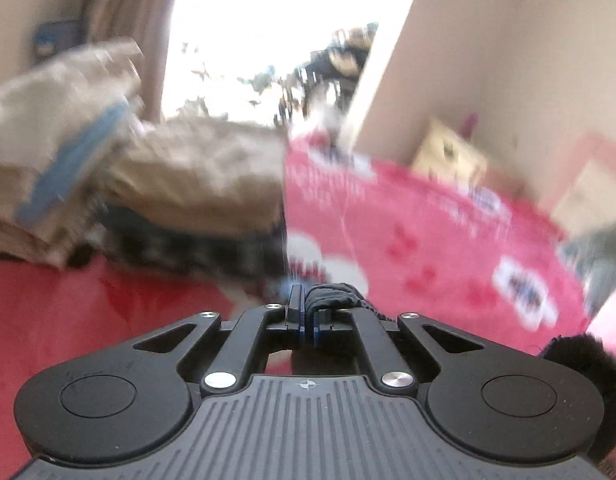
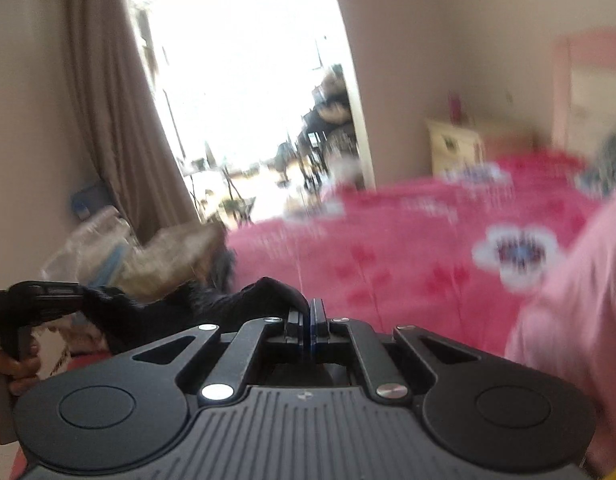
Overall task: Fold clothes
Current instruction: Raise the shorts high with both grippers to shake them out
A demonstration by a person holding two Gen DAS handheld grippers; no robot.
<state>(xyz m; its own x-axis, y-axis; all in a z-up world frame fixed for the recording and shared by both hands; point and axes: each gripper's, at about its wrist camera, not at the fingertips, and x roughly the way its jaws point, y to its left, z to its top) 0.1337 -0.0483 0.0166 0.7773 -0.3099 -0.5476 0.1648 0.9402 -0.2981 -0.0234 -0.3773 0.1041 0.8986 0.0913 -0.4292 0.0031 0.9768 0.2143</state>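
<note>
Both tools [image 1: 310,312] [image 2: 311,314] clamping dark garment [image 2: 235,308].

Dark garment [image 2: 243,304] stretched betw. both tools, above pink bed.

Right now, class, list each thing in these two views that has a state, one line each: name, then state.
left gripper: fingers shut on the dark garment.
right gripper: fingers shut on the dark garment.
dark garment: pinched at two spots, stretched between both grippers, raised off the bed.
pink bedcover: spread flat over the bed.
beige curtain: drawn aside, doorway uncovered.
</note>
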